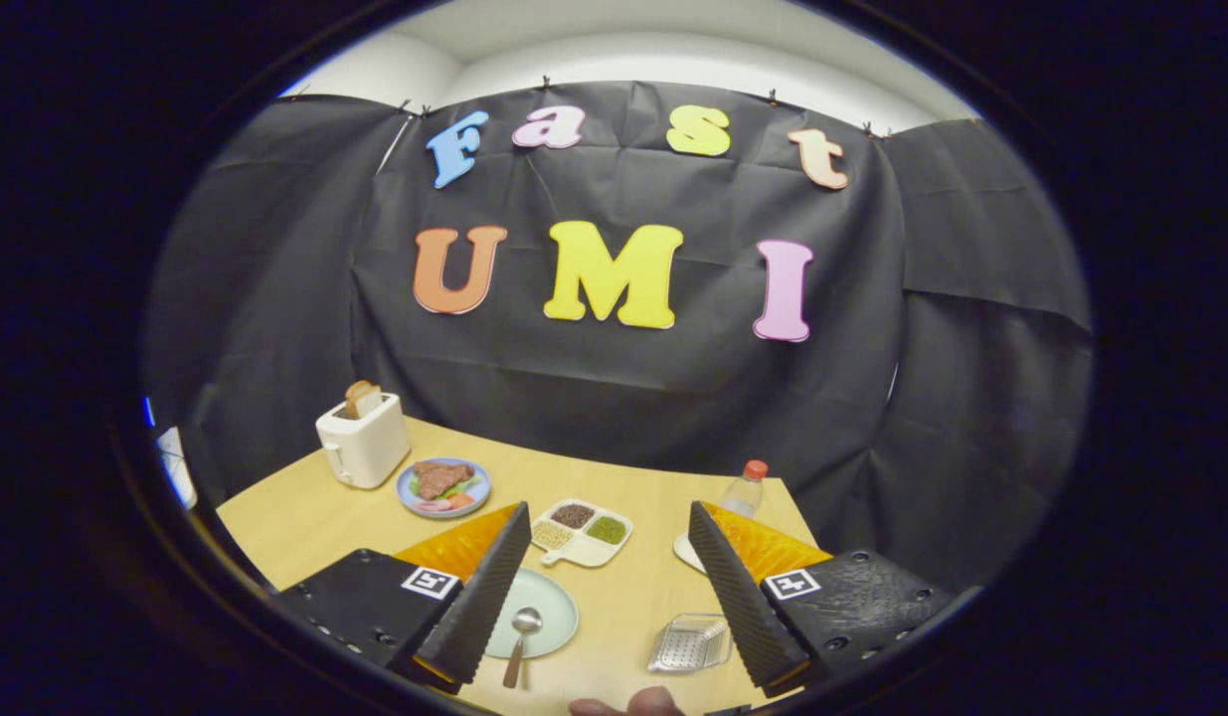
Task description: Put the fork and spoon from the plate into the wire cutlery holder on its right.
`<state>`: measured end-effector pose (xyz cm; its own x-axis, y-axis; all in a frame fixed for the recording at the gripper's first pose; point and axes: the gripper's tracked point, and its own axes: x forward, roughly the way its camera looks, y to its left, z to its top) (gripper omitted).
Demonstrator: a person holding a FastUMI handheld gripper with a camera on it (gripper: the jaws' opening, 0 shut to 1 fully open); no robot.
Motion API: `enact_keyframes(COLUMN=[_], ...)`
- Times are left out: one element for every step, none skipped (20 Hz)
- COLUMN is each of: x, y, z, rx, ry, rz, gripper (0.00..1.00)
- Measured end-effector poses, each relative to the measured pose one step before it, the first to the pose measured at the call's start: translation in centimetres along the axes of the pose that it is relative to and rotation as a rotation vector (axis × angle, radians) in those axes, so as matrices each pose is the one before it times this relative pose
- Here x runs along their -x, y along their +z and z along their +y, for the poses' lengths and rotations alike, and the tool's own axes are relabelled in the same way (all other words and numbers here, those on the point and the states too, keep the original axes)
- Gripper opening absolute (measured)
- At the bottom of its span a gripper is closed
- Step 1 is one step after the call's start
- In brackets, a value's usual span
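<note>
gripper [606, 587]: fingers spread wide, holding nothing, raised above the near part of the table
table [633, 607]: light wood; far edge runs along the black cloth wall, left edge falls away beside the toaster
plate [549, 607]: pale green, one, just ahead of the left finger and partly hidden behind it
spoon [520, 636]: one, bowl on the plate, handle running off the near rim onto the table; sits between the fingers, closer to the left one
fork: can't make one out on the showing part of the plate
wire cutlery holder [690, 644]: one, metal mesh, right of the plate, close to the right finger, apart from the plate
open room: bare tabletop between plate and holder, and from there up to the divided dish
divided dish [582, 532]: one, white, three compartments of grains, mid-table beyond the fingers
toaster [363, 441]: one, white, bread slice sticking out, far left corner
blue plate [442, 487]: one, with food, beside the toaster
bottle [745, 489]: one, clear, red cap, beyond the right finger; label not readable
markers: two square black-and-white tags, one on each finger mount
fingertip [628, 703]: a person's, at the near edge
</note>
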<state>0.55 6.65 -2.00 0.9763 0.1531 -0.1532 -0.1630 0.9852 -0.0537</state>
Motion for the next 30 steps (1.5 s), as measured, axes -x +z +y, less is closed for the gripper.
enact_keyframes(x=[-0.064,0.029,-0.036,-0.167,-0.171,-0.114,-0.254,-0.299,-0.253,-0.186,-0.203,-0.421,-0.262,-0.344,-0.251,-0.459,-0.529,-0.521,-0.476,-0.594,-0.655,-0.639,-0.534,-0.797,-1.062,-0.885,-0.771,-0.697,-0.8,-0.803], y=[-0.434,-0.583,-0.663,-0.502,-0.5,-0.546,-0.704,-0.691,-0.81,-0.729,-0.842,-0.711,-1.032,-0.801,-0.917,-0.625,-0.822,-0.531,-0.672,-0.647,-0.876,-0.792,-0.744,-0.758,-0.786,-0.493,-0.659,-0.551,-0.594,-0.379], z=[0.185,0.113,0.173,0.179,-0.011,0.124,0.16,0.286,0.614,0.297,0.194,0.424,0.425,0.536,0.506,0.57,0.309,0.118,0.175,0.409,0.411,0.178,0.183,0.406,0.205,0.142,0.21,-0.029,-0.116,-0.034], rx=[-0.00733,-0.00523,-0.00488,-0.00273,-0.00115,0.00167,0.00052,0.00485,0.01132,0.01564,0.01513,0.01105,0.00796,-0.00295,-0.00098,-0.00318,0.00398,-0.00079,-0.00478,-0.00899,-0.01298,-0.01315,-0.01253,-0.00749,-0.00607,-0.00922,-0.00689,-0.00702,-0.00621,-0.00801], ry=[0.00829,0.00952,0.01105,0.01071,0.00733,0.00852,0.00447,0.01407,0.01418,0.00946,0.00576,0.01148,0.01362,0.01585,0.01661,0.01267,0.00641,-0.00094,-0.00013,0.00857,0.00838,0.00378,-0.00028,0.00804,-0.00429,0.00152,0.00132,-0.00094,-0.00065,0.00024], rz=[0.01824,0.02321,0.02367,0.02292,0.02465,0.02835,0.03135,0.0365,0.03584,0.03434,0.03289,0.03516,0.04384,0.03766,0.04252,0.03528,0.04224,0.03333,0.04326,0.03654,0.04666,0.04606,0.04741,0.04897,0.04341,0.0363,0.0339,0.0387,0.0316,0.02656], gripper=[0.95,0.95,0.95,0.95,0.95,0.95,0.95,0.95,0.95,0.95,0.95,0.96,0.96,0.96,0.96,0.96,0.96,0.96,0.96,0.96,0.96,0.96,0.96,0.96,0.96,0.96,0.96,0.96,0.96,0.96])
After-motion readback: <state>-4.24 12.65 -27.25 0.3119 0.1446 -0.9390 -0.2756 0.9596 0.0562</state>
